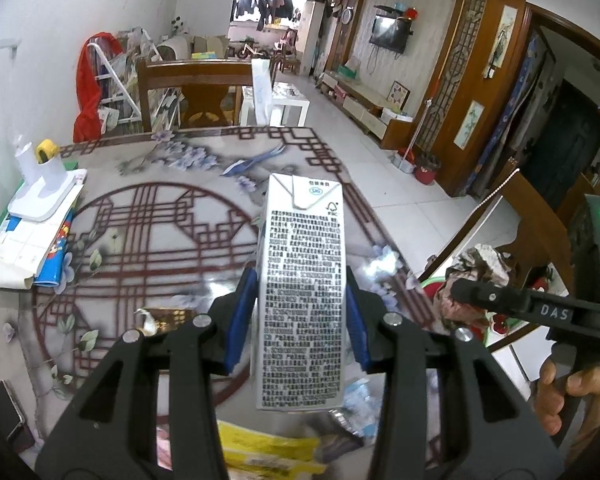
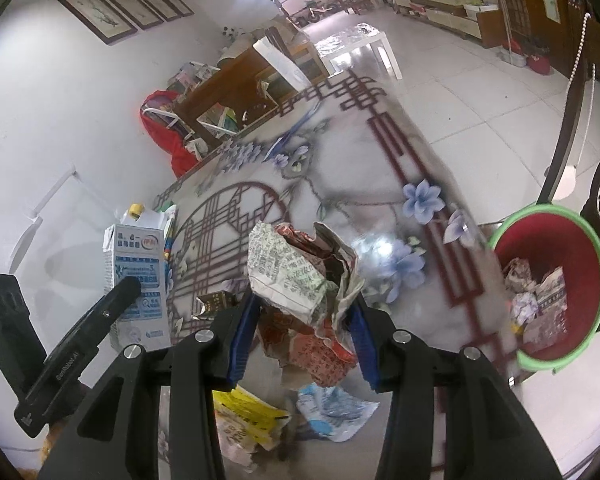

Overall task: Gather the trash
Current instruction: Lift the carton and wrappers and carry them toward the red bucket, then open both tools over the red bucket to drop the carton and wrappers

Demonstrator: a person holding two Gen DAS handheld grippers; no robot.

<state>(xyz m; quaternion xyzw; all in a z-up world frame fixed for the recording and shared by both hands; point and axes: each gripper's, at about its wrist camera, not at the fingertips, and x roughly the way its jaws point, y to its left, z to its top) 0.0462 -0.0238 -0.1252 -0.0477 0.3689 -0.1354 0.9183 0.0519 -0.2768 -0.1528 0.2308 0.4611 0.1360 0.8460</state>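
Note:
My left gripper (image 1: 298,316) is shut on a white milk carton (image 1: 300,280) covered in small print and holds it above the patterned table (image 1: 148,220). The carton (image 2: 138,280) and left gripper also show at the left of the right wrist view. My right gripper (image 2: 304,328) is shut on a crumpled wad of newspaper (image 2: 300,272), lifted over the table. The wad (image 1: 476,276) shows at the right of the left wrist view. A red bin with a green rim (image 2: 540,280) stands beside the table's right edge and holds several crumpled papers.
A yellow wrapper (image 2: 248,416), a light blue wrapper (image 2: 332,408) and a small dark box (image 2: 216,304) lie on the near table. Books and a white stand (image 1: 40,200) sit at the table's left. A wooden chair (image 1: 196,92) stands at the far side.

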